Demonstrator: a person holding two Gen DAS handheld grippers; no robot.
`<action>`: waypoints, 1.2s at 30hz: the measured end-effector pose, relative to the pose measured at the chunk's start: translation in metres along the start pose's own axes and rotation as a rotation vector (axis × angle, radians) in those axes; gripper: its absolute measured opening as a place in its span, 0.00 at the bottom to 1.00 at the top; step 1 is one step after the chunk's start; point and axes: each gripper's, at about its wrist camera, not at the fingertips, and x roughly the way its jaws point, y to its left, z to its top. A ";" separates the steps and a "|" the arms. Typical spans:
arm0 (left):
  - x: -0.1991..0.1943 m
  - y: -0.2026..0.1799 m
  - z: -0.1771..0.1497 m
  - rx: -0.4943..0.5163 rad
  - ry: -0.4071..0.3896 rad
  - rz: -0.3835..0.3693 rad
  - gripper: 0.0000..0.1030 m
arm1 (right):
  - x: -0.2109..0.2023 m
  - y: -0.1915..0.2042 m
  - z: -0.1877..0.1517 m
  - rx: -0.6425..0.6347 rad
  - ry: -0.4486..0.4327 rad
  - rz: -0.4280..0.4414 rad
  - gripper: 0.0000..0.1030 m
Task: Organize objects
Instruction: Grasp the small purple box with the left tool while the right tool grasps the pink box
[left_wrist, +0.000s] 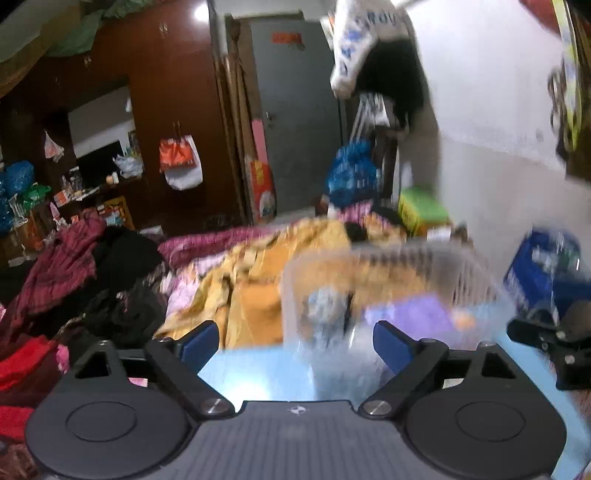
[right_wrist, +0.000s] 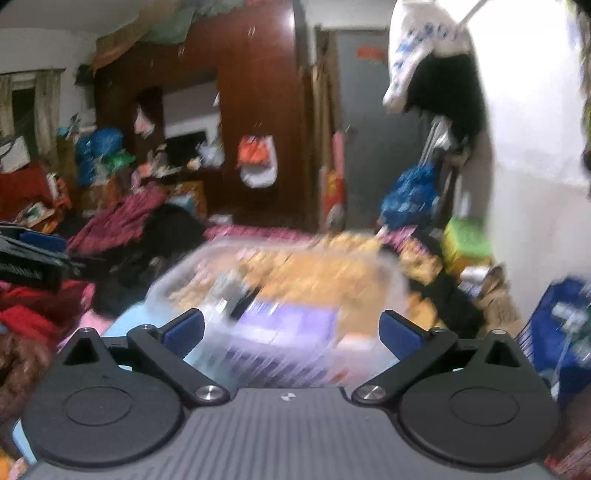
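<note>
A clear plastic bin (left_wrist: 391, 291) sits on a light blue tabletop (left_wrist: 255, 369), blurred in both views. Inside it lies a purple flat item (left_wrist: 410, 314), with a dark and pale object (left_wrist: 325, 306) beside it toward the bin's left wall; what either one is cannot be told through the blur. In the right wrist view the same bin (right_wrist: 280, 291) stands directly ahead, its ribbed near wall close to the camera, the purple item (right_wrist: 291, 321) visible through it.

The left gripper (left_wrist: 295, 343) has its blue-padded fingers (left_wrist: 199, 343) spread wide and grasping nothing; the bin's near left corner lies ahead between them. The right gripper (right_wrist: 291, 334) is likewise released, fingers (right_wrist: 184, 332) apart and empty, with the bin's near wall in front of the gap. Part of the right gripper also shows as black hardware at the right edge of the left wrist view.

Beyond the tabletop lies a bed covered with an orange-yellow blanket (left_wrist: 258, 273) and heaps of maroon and black clothing (left_wrist: 92, 266). A blue box (left_wrist: 539, 269) stands to the right, against the white wall (left_wrist: 498, 147). At the back are a dark red-brown wardrobe (left_wrist: 166, 92) and a grey door (left_wrist: 295, 110).
</note>
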 end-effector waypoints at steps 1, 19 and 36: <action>0.007 -0.001 -0.010 0.012 0.028 0.000 0.90 | 0.013 0.006 -0.009 0.005 0.044 0.016 1.00; 0.078 0.012 -0.149 -0.095 0.117 -0.135 0.88 | 0.098 0.057 -0.093 -0.013 0.233 0.144 0.87; 0.075 0.024 -0.161 -0.140 0.037 -0.135 0.46 | 0.069 0.037 -0.113 -0.037 0.155 0.203 0.66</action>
